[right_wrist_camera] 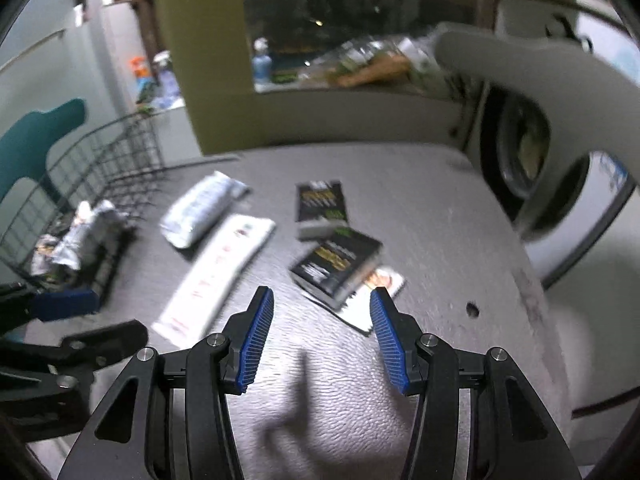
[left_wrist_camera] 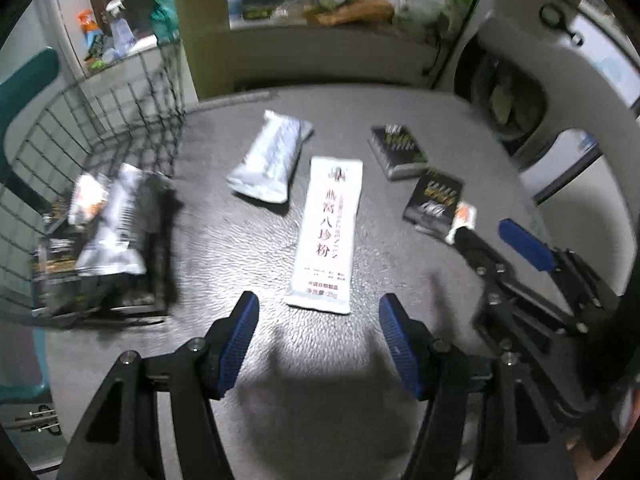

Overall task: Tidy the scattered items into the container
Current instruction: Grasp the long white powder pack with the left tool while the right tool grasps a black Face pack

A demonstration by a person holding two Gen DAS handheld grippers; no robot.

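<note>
White sachet ahead of left gripper

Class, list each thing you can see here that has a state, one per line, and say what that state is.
Left tool: open, empty.
Right tool: open, empty.
Wire basket: on the table, partly filled with packets.
Long white sachet: flat on the table, outside the basket.
Pale pouch: lying outside the basket.
Two dark boxes: on the table, touching.

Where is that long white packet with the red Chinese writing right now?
The long white packet lies flat on the grey table, mid-frame in the left wrist view, between the silvery pouch and the nearer black box.
</note>
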